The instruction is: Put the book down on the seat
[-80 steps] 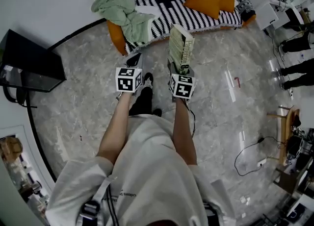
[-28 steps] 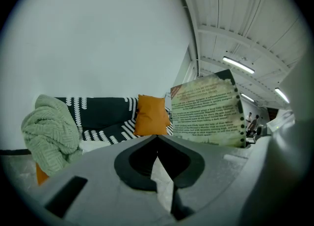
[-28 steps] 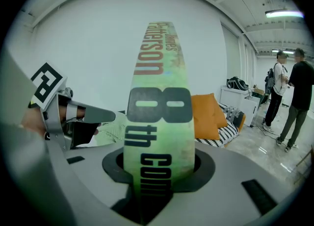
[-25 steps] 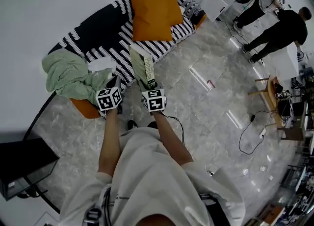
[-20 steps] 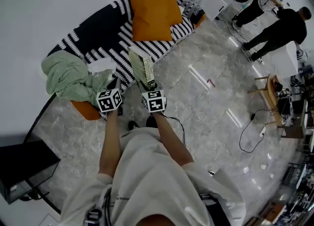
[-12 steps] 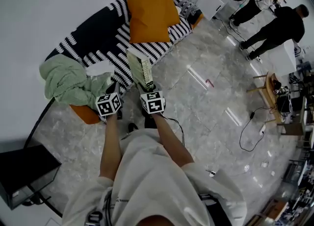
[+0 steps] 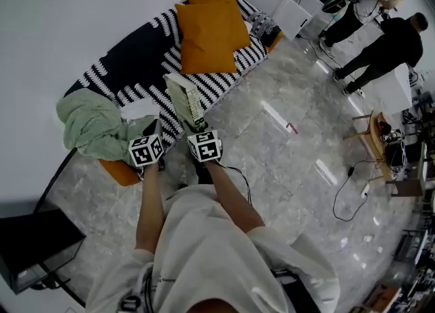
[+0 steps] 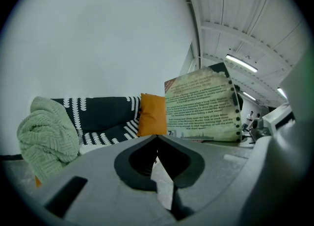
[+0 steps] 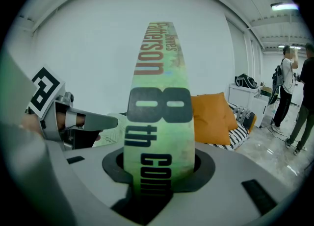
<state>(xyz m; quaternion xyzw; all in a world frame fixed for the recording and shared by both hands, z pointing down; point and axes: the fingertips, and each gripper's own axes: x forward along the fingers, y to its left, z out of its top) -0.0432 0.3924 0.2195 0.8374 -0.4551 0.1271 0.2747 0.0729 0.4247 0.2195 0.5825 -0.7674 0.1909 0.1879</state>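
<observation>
Right gripper view: the right claw (image 9: pixel 158 171) clamps the upright book (image 9: pixel 159 107) by its lower spine, near the striped seat's (image 7: pixel 146 60) front edge.

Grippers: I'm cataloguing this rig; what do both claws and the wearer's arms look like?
Grey plastic bodies with black pads on left claw and right claw, each carrying a white cube with black square markers. A black cable trails from the right. Short white sleeves, forearms bare.

Left gripper (image 8: pixel 157 140), fingers (image 8: pixel 98 171) together; book (image 8: pixel 201 105) just right of orange cushion (image 8: pixel 153 114).
</observation>
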